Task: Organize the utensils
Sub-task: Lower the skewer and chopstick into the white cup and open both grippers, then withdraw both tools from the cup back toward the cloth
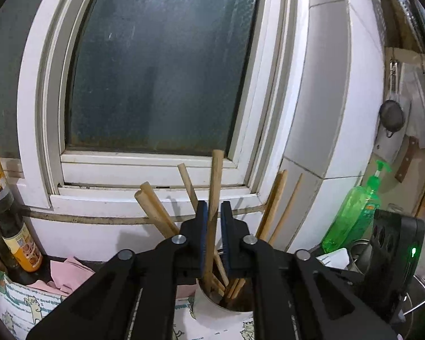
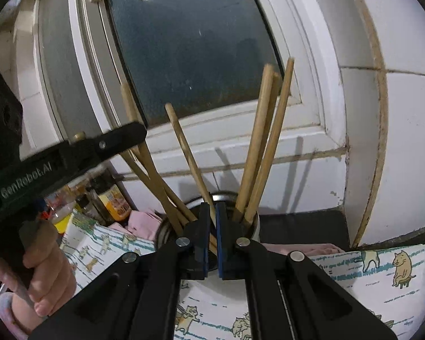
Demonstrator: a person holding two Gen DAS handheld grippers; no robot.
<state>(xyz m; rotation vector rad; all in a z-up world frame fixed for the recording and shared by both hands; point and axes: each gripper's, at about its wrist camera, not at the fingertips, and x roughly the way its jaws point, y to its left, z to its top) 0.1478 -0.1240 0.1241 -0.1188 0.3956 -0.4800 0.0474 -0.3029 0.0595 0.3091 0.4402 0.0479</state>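
Your left jaws bracket a long tan wooden stick (image 1: pixel 214 198), standing slightly apart with their blue pads either side of it; whether the pads press on it you cannot tell. That left gripper (image 1: pixel 214 212) sits directly above the round steel utensil cup (image 1: pixel 212 300), where the stick's lower end stands among the other wooden sticks (image 2: pixel 257 147). Your right gripper (image 2: pixel 212 212) has its jaws drawn nearly together, a stick passing behind the narrow gap (not clearly pinched). The cup stands on the worktop below the white-framed window (image 1: pixel 161 164), beside a cat-printed cloth (image 2: pixel 382 277). A green pump bottle (image 1: pixel 351 215) stands off to the right.
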